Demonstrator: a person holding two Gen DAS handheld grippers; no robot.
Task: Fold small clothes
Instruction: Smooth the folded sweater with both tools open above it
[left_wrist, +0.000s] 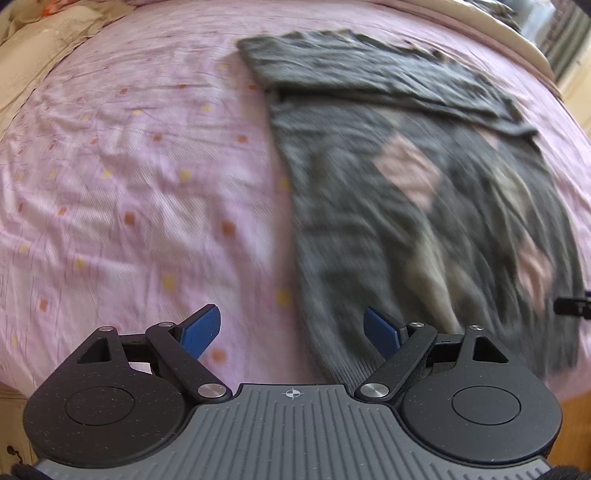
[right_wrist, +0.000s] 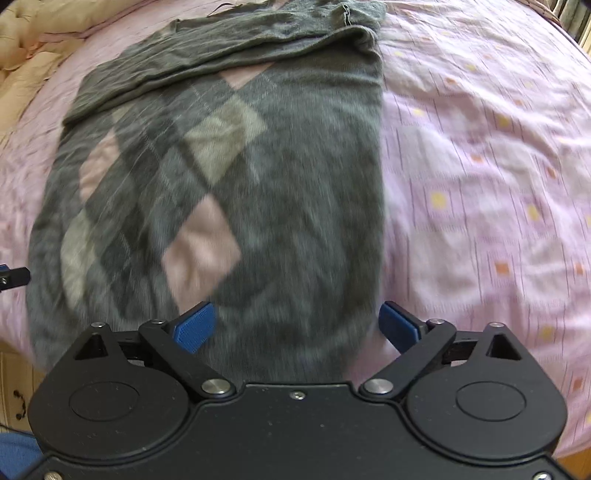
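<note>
One grey argyle sweater (right_wrist: 229, 177) lies on the bed (right_wrist: 480, 147); two hand-held grippers, left (left_wrist: 291, 332) and right (right_wrist: 297, 325), hover at its near hem, both spread, empty.

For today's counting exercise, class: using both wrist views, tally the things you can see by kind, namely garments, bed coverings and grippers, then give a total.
Garments: 1, the grey argyle sweater, sleeves folded across its top.
Bed coverings: 2, the pink sheet and the beige quilt.
Grippers: 2, the left gripper and the right gripper, both open.
Total: 5
</note>
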